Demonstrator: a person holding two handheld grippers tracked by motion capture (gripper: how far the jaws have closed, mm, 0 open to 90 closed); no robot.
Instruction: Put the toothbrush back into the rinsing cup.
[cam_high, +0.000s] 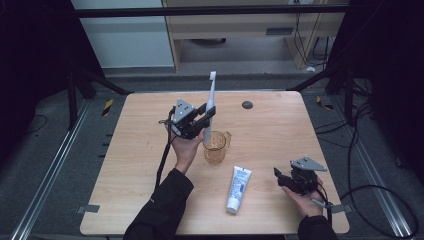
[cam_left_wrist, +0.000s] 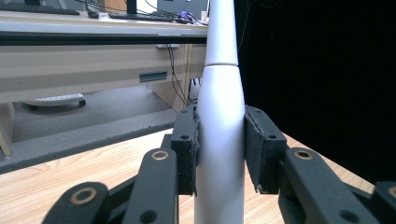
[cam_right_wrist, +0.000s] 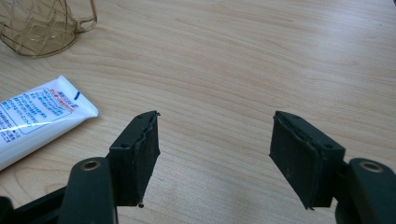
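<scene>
Wooden table (cam_high: 270, 130) boards carry everything. Nearest the person, at the right front, the right gripper (cam_high: 286, 179) sits low over the table in a hand. Its black jaws stand wide apart with nothing between them, just bare wood.

Just to its left lies a white toothpaste tube (cam_high: 238, 188), flat on the table, with its flat end pointing up toward the cup. In the right gripper view the tube (cam_right_wrist: 35, 116) lies near the left jaw but apart from it.

A little farther off stands a clear amber cup (cam_high: 216, 146) with a handle on its right side.

Beside the cup, raised above the table, the left gripper (cam_high: 206, 114) squeezes a white toothbrush (cam_high: 211, 102). The jaws press on both sides of its handle (cam_left_wrist: 220, 140). The brush stands almost upright, its head at the top, its lower end above the cup.
</scene>
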